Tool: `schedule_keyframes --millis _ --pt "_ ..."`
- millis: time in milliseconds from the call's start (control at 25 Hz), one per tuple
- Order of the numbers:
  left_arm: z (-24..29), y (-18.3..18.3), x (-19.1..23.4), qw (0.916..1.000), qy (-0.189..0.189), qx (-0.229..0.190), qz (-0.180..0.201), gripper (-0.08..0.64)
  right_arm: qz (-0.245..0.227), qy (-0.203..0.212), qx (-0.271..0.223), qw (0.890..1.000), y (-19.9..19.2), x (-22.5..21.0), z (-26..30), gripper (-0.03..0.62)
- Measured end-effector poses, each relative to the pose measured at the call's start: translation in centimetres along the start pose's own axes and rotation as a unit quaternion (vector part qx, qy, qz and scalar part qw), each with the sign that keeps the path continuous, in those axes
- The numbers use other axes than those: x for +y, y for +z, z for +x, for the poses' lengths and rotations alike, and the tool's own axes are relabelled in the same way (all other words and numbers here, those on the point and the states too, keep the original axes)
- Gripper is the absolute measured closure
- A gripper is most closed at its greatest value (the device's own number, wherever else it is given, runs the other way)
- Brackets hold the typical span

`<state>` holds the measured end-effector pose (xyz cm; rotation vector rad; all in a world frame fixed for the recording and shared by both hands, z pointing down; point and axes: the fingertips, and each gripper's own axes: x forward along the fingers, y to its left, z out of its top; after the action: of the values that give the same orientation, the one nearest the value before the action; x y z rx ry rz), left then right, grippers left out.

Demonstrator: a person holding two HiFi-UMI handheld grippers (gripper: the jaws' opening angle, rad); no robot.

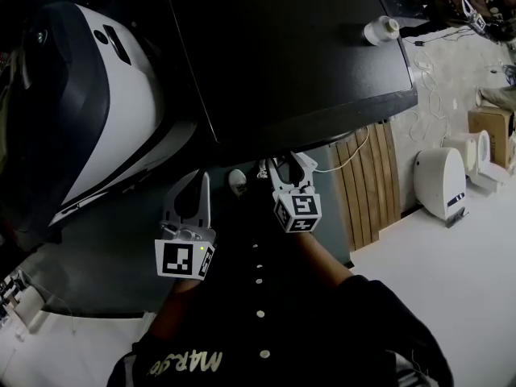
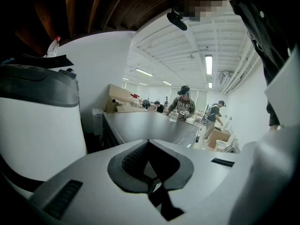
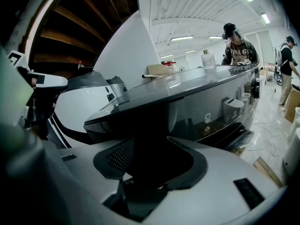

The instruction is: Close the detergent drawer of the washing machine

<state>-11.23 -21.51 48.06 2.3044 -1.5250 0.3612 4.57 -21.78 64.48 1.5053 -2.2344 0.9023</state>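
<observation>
A dark washing machine (image 1: 298, 47) fills the middle of the head view, seen from above. My right gripper (image 1: 284, 168) is up against its front edge, just under the lid. In the right gripper view the machine's dark front (image 3: 187, 97) reaches in between the wide-standing jaws of my right gripper (image 3: 152, 146), and its pads do not visibly press on it. The control panel (image 3: 225, 114) runs off to the right. The drawer itself is lost in the dark. My left gripper (image 1: 196, 185) hangs lower left, shut and empty, as the left gripper view (image 2: 148, 142) also shows.
A white and grey washing machine (image 1: 105, 111) stands close on the left. A clear bottle (image 1: 380, 30) sits on the dark machine's lid. Wooden slats (image 1: 372, 176) and a white appliance (image 1: 442, 182) stand at the right. People (image 2: 183, 104) work behind the machine.
</observation>
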Motion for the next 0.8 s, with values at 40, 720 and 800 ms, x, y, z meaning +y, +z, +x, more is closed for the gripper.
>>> schedule_keyframes --millis 40,720,800 --pt "0.11 0.01 0.05 1.0 0.0 0.001 0.0 0.557 -0.001 -0.001 -0.001 1.0 -0.1 -0.08 0.08 0.373" --pt "0.74 0.76 -0.37 1.0 0.001 -0.004 0.004 0.557 -0.008 0.01 0.008 1.0 0.35 0.2 0.32 0.373" --pt "0.49 0.77 -0.48 1.0 0.004 -0.005 0.004 0.557 -0.01 0.011 0.011 1.0 0.36 0.2 0.33 0.374"
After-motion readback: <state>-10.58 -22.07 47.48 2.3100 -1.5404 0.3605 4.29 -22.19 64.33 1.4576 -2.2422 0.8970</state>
